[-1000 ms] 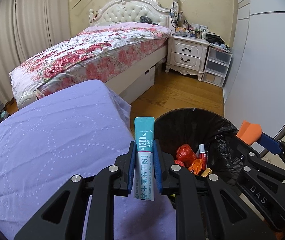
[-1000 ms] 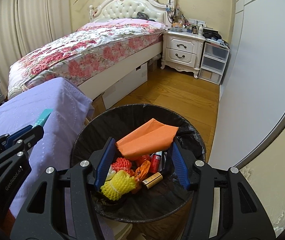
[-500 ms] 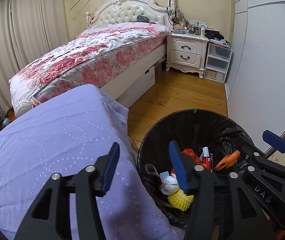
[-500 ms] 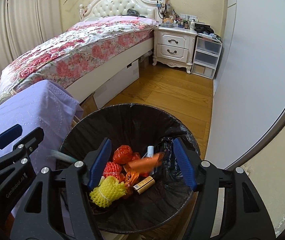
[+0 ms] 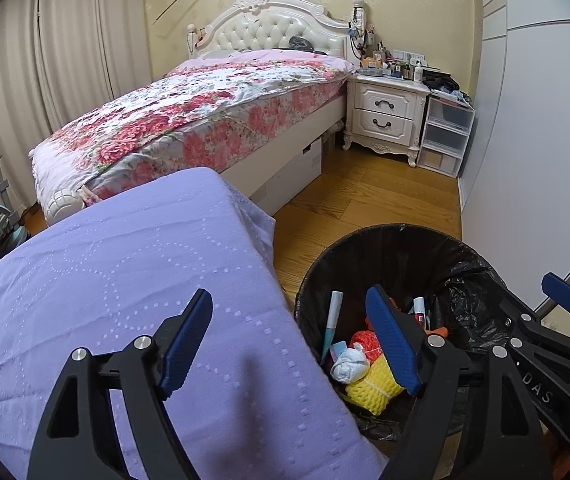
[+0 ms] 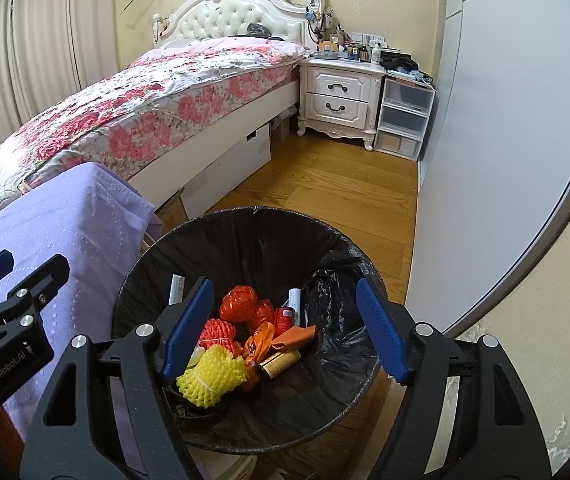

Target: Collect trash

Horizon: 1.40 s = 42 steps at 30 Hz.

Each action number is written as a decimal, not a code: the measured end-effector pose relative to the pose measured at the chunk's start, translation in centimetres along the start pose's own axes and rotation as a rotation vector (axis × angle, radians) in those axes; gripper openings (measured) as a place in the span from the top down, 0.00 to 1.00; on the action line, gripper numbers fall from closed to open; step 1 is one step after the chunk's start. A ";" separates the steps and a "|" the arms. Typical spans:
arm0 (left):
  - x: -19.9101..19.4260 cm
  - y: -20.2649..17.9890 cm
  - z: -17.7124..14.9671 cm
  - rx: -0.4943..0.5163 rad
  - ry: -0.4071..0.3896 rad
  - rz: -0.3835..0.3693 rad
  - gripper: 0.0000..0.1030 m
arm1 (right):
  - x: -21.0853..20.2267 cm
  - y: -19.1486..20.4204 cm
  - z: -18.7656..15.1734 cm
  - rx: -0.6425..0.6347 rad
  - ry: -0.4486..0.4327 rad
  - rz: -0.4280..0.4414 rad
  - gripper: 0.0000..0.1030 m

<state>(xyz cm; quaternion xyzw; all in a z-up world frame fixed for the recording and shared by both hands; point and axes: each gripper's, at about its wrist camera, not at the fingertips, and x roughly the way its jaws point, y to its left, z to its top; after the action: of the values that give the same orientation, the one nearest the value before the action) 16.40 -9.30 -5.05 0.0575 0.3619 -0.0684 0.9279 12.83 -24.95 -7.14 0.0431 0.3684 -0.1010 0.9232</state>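
Bedroom surroundings frame the work: a flowered bed, a white nightstand and a wood floor, with a table under a lilac cloth close by. Beside its corner stands the trash bin, lined with a black bag, and the collected trash lies in its bottom: a yellow foam net, red foam nets, an orange wrapper, a small brown tube, a crumpled white tissue and a teal sachet leaning upright against the liner. All of it looks light and soft or thin; the foam nets would squash and spring back, the wrappers are likely slick, so any re-grip is best taken across a bunched middle, not a loose edge. The left gripper hangs over the table corner and the bin rim, its jaws opening with nothing between them; the right gripper sits over the bin mouth, jaws also opening and empty. Each gripper's fingers cover part of the heap, the black liner swallows detail lower down, and the print on the sachet cannot be read. Whether more trash remains on the table behind the cameras cannot be told.
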 end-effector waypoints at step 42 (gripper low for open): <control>-11.9 8.0 -7.3 -0.115 -0.088 0.110 0.21 | -11.8 4.4 -5.0 -0.108 -0.108 0.075 0.19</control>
<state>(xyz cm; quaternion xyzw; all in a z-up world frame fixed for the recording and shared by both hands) 4.24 0.73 -1.82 0.0209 0.3206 0.0011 0.9470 2.08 -18.05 -2.66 0.0016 0.3210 -0.0484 0.9458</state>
